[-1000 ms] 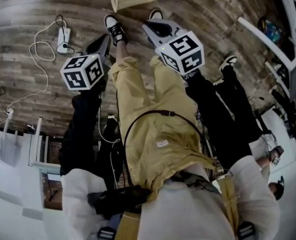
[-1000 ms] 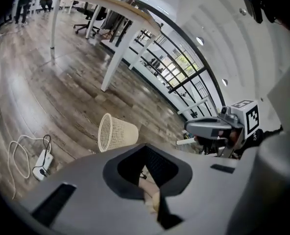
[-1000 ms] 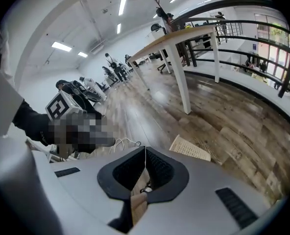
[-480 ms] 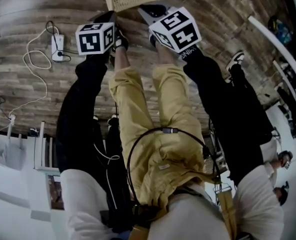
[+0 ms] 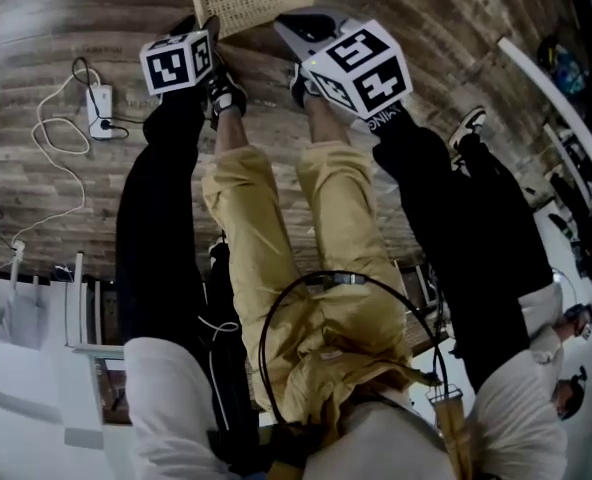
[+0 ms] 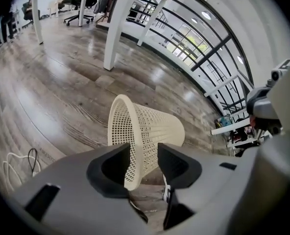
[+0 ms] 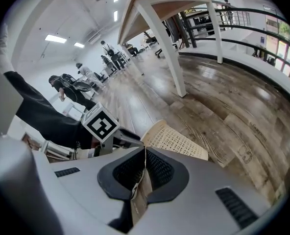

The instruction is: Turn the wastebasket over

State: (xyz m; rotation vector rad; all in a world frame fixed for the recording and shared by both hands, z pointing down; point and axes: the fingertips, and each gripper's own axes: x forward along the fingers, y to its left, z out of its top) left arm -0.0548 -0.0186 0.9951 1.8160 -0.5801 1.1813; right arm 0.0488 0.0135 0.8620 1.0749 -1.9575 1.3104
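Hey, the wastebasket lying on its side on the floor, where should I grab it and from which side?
Probably the rim of the wastebasket, from its open mouth: one jaw inside, one outside. The thin mesh wall fits between jaws; the tapered body looks too wide.

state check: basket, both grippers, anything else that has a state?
Wastebasket: lying on its side on the floor.
Left gripper: open; jaws have just been opening, wastebasket's rim between them, not clamped.
Right gripper: shut; nothing visibly held.
Power strip: lying flat on the floor.
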